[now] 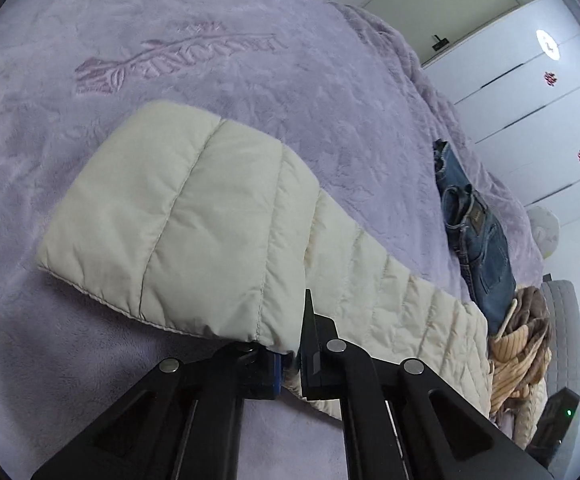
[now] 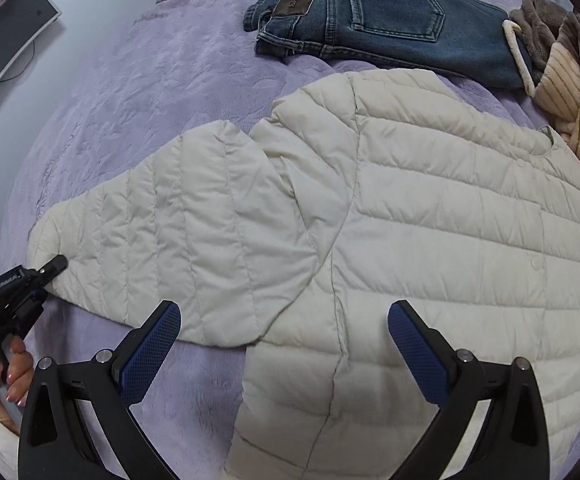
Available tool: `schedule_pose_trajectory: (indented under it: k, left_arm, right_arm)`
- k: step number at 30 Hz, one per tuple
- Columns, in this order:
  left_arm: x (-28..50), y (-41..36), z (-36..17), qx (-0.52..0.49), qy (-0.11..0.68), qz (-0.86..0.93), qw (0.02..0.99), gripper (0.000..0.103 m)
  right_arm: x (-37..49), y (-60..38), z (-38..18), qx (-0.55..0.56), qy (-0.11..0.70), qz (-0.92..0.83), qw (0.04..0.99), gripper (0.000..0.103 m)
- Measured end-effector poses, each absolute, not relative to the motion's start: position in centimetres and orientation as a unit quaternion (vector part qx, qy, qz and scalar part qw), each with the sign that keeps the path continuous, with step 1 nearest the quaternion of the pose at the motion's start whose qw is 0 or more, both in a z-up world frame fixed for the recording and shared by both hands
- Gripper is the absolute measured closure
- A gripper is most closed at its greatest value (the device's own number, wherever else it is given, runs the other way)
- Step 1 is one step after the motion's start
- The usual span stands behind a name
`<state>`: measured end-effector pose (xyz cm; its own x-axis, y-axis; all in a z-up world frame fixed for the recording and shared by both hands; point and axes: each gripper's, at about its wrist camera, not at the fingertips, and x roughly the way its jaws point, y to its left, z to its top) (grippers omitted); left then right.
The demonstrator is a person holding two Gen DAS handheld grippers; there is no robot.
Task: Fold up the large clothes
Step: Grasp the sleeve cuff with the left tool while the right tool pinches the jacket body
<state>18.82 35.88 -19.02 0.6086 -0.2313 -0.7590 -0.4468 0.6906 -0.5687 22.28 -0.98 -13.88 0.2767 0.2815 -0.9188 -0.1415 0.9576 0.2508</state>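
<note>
A cream quilted puffer jacket [image 2: 442,240] lies flat on the purple blanket [image 2: 137,88], its sleeve [image 2: 169,232] stretched out to the left. My left gripper [image 1: 290,360] is shut on the sleeve cuff [image 1: 177,216] at its near edge; it also shows in the right wrist view [image 2: 45,270] at the sleeve's end. My right gripper [image 2: 283,344] is open and empty, hovering over the jacket body near the armpit, its blue pads [image 2: 151,352] spread wide.
Folded blue jeans [image 2: 370,16] lie beyond the jacket. A brown and beige striped garment [image 2: 570,80] is heaped at the right. A monitor [image 2: 5,52] stands left of the bed. White wardrobe doors [image 1: 530,92] stand beyond the bed edge.
</note>
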Motion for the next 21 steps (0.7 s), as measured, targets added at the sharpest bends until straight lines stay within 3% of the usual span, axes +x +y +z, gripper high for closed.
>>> schedule_pose_trajectory:
  k: [1,2,3,5,6,13,21]
  left_arm:
    - [18.8,35.8,-18.2,-0.383,0.432,0.056,0.815,0.096]
    - [18.7,35.7,-17.4,-0.379,0.426,0.046,0.82,0.096]
    - [18.7,35.5,-16.6,-0.373,0.421,0.038,0.826,0.096]
    - [18.8,35.0,-14.8,-0.359,0.411,0.018,0.838,0.096]
    - [19.1,34.6,-13.9,-0.352,0.405,0.007,0.844,0.096]
    - [20.5,28.9,-8.0,-0.297,0.376,-0.082,0.874,0.096]
    - [23.8,14.4,-4.1,-0.201,0.393,-0.181,0.879,0.096]
  right_arm:
    - [22.6,-0.8,-14.0,0.064,0.584,0.135,0.798,0.007]
    - [22.9,-0.7,-14.3,0.069,0.583,0.137,0.798,0.026]
    - [23.0,-0.6,-14.7,0.073,0.587,0.141,0.793,0.052]
    - [23.5,-0.4,-16.2,0.09,0.603,0.145,0.78,0.073]
    - [23.6,-0.3,-16.8,0.099,0.606,0.144,0.776,0.078]
    - [23.7,0.3,-19.8,0.128,0.609,0.147,0.769,0.08]
    - [23.2,-5.1,-18.1,0.207,0.593,0.19,0.754,0.08]
